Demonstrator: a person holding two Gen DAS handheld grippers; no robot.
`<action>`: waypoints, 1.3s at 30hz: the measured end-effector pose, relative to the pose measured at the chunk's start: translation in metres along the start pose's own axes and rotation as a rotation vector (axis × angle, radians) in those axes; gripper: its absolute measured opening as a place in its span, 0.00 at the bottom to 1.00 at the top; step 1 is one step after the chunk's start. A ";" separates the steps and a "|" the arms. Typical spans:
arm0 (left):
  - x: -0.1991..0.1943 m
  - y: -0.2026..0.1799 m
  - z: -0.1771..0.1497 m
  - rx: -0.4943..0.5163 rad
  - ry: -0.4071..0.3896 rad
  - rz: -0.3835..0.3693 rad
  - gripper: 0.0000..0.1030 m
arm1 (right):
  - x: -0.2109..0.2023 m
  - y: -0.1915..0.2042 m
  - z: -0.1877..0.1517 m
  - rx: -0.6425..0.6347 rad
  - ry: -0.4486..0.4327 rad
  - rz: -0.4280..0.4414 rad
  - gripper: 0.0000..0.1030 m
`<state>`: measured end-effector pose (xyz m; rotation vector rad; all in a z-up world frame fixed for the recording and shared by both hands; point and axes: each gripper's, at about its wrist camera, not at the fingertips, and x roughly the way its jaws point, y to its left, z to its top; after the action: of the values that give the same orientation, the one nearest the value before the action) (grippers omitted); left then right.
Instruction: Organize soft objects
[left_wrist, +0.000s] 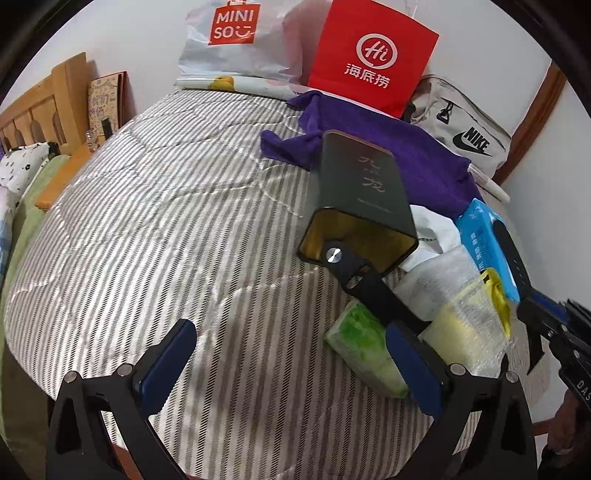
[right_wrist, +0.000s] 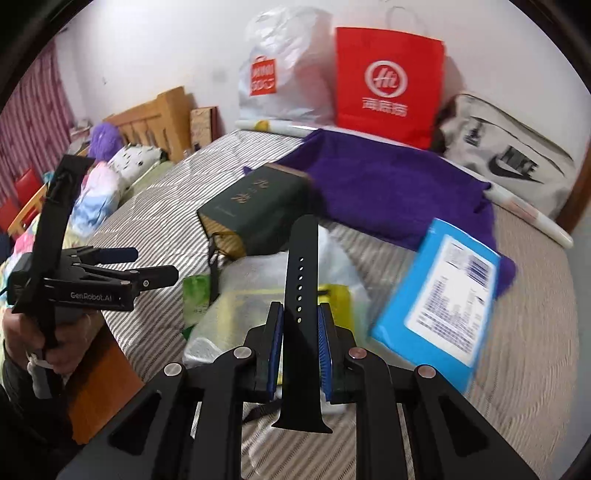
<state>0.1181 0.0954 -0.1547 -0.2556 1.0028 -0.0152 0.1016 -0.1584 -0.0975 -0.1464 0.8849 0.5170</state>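
Left wrist view: left gripper (left_wrist: 291, 363) jaws spread wide, nothing between them. A buckle-end watch strap (left_wrist: 364, 275) lies just ahead and right, its long axis running diagonally from the right pad toward the dark green box (left_wrist: 364, 192); green tissue pack (left_wrist: 360, 341) touches that pad.

Right wrist view: right gripper (right_wrist: 301, 345) clamped narrow on the holed watch strap (right_wrist: 302, 280), strap upright, long axis straight out between the pads. Buckle strap not clearly visible here; by judgement the left gripper is nearer it.
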 end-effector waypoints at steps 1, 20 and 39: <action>0.001 -0.001 0.001 -0.001 0.000 -0.011 1.00 | -0.004 -0.002 -0.002 0.009 -0.003 -0.002 0.17; 0.050 -0.018 0.022 -0.068 0.027 -0.250 0.82 | -0.007 -0.069 -0.103 0.201 0.129 -0.098 0.12; 0.033 -0.013 0.019 -0.046 0.002 -0.231 0.33 | 0.015 -0.063 -0.105 0.183 0.144 -0.068 0.34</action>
<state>0.1534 0.0823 -0.1697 -0.4130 0.9720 -0.2024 0.0666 -0.2422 -0.1805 -0.0465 1.0592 0.3635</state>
